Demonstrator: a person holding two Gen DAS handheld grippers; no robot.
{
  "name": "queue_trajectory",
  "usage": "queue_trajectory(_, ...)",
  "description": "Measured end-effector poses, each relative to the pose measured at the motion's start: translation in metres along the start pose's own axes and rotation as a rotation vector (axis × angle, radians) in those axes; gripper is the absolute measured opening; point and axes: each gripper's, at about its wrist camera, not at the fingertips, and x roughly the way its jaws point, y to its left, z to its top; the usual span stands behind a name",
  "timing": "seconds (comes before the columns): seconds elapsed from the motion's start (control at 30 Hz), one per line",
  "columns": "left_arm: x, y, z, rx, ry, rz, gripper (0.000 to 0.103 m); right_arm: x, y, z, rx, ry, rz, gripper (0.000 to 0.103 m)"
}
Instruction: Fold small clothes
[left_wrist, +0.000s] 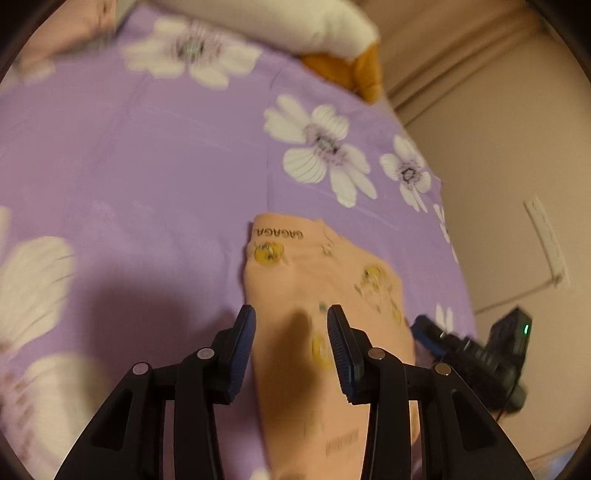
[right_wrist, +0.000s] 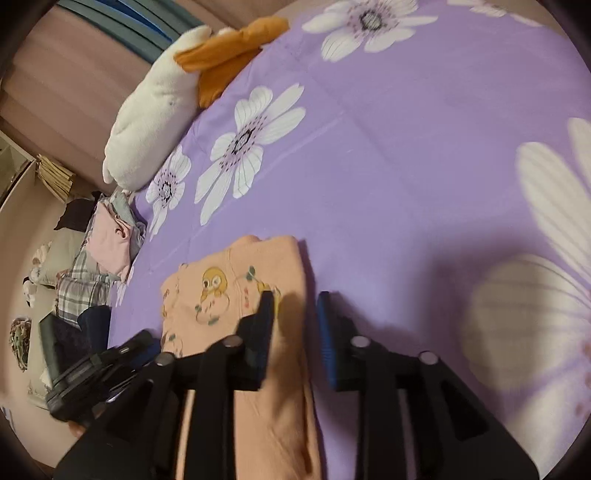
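Note:
A small peach garment (left_wrist: 314, 280) with yellow duck prints lies folded on the purple flowered bedsheet (left_wrist: 147, 166). My left gripper (left_wrist: 291, 317) is open just above the garment's near part, with its left finger by the garment's left edge. The right gripper (left_wrist: 428, 332) shows at the garment's right side in the left wrist view. In the right wrist view the same garment (right_wrist: 236, 280) lies under my open right gripper (right_wrist: 295, 306), whose fingers straddle its right edge. The left gripper (right_wrist: 140, 350) shows at the garment's left.
A white and orange plush toy (right_wrist: 159, 107) lies at the far edge of the bed. A pile of clothes (right_wrist: 107, 247) sits beside the bed at the left. The bed's edge and a beige wall (left_wrist: 498, 166) are to the right in the left wrist view.

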Motion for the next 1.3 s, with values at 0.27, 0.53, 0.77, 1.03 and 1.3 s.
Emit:
queue_trajectory(0.27, -0.051, -0.022, -0.059, 0.252, -0.096, 0.114, 0.039, -0.032, 0.001, -0.022, -0.115, 0.039, 0.028, 0.054)
queue_trajectory(0.53, -0.036, -0.003, -0.062, 0.254, -0.042, 0.185, 0.039, -0.031, -0.006, -0.038, -0.152, 0.169, 0.126, 0.081)
queue_trajectory(0.77, -0.026, 0.001, -0.066, 0.253, 0.028, 0.092, 0.065, -0.019, -0.016, -0.042, -0.142, 0.244, 0.192, 0.089)
queue_trajectory(1.03, 0.029, 0.010, -0.053, 0.051, 0.256, -0.266, 0.072, 0.005, -0.001, -0.044, -0.112, 0.285, 0.309, 0.097)
queue_trajectory(1.3, 0.070, 0.007, -0.033, -0.127, 0.357, -0.500, 0.085, 0.032, 0.022, -0.047, -0.094, 0.319, 0.381, 0.092)
